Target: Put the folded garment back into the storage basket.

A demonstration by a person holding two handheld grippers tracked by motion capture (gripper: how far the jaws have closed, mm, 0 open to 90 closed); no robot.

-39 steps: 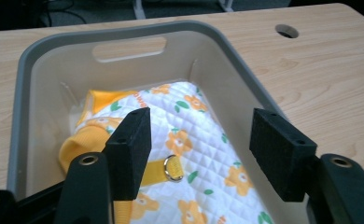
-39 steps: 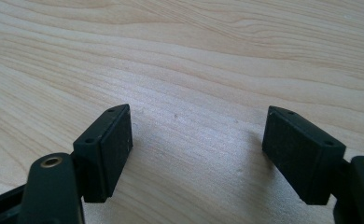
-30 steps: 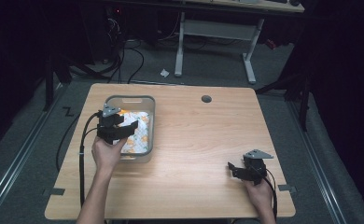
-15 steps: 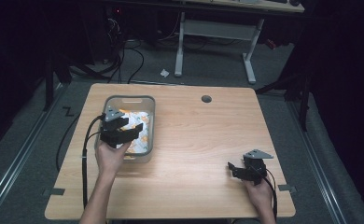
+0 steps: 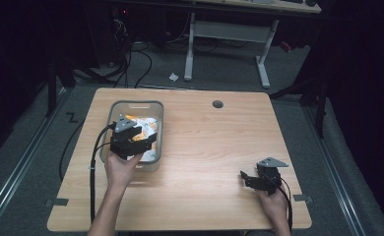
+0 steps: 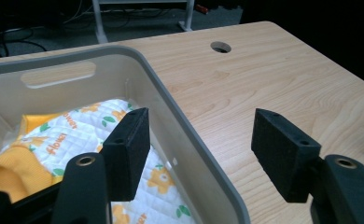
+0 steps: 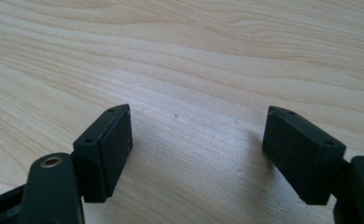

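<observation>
Left gripper (image 6: pixel 196 154), fingers spread, straddles bin (image 6: pixel 189 135) wall near counter (image 5: pixel 219 142) left edge; should lower squarely before pinching. Right gripper (image 7: pixel 196 149) parted, empty.

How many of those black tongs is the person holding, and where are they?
2. The left tongs hang open over the grey bin, one pad inside it above the flowered cloth. The right tongs sit open low over the bare table near its right front corner.
</observation>
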